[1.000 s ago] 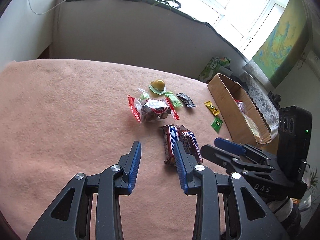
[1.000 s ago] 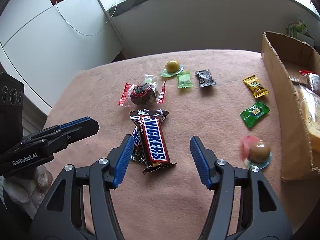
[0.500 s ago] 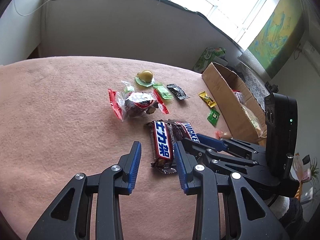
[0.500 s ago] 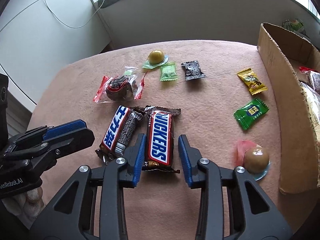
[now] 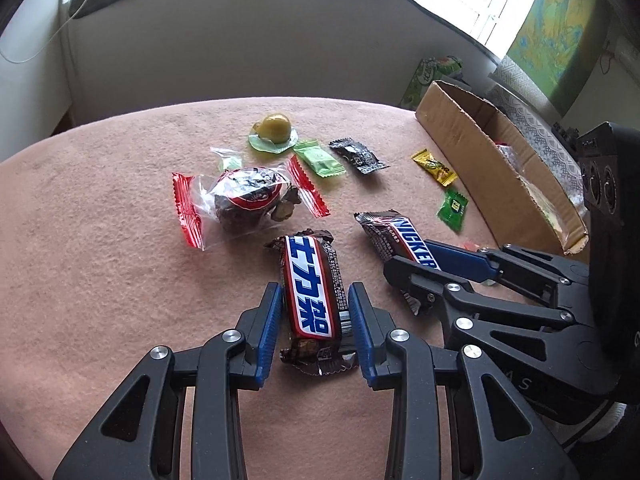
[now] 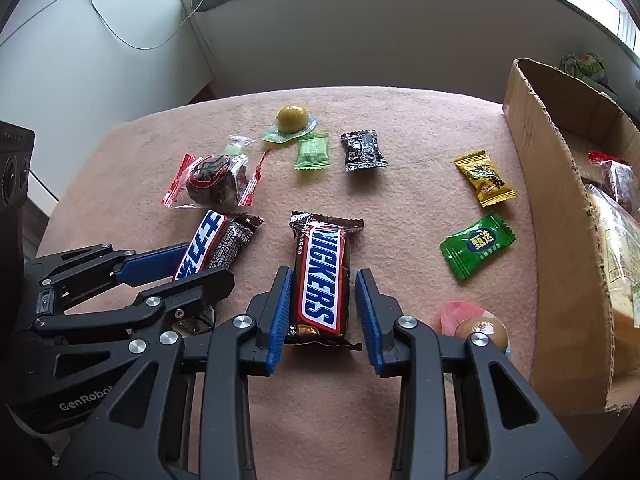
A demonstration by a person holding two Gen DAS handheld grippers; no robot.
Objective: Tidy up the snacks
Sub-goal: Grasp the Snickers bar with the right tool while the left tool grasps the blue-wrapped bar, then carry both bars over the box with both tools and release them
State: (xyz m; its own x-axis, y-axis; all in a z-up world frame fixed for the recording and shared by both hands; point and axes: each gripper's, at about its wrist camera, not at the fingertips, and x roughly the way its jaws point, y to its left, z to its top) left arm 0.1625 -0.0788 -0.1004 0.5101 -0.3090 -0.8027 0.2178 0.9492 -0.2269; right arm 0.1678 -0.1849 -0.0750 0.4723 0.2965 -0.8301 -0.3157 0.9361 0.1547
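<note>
My left claw [image 5: 315,322] pinches one Snickers bar [image 5: 311,292], my right claw [image 6: 322,312] pinches the other bar [image 6: 323,276] nearer the cardboard box [image 6: 560,216], which holds few snacks while small candies beside it remain unsorted.

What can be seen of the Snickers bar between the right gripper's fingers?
The Snickers bar is a sealed, glossy brown wrapper with a blue-and-white logo outlined in red and crimped ends. It lies flat on the pink cloth, lengthwise between the right gripper's blue pads, which sit against its sides. Nothing else touches it.
</note>
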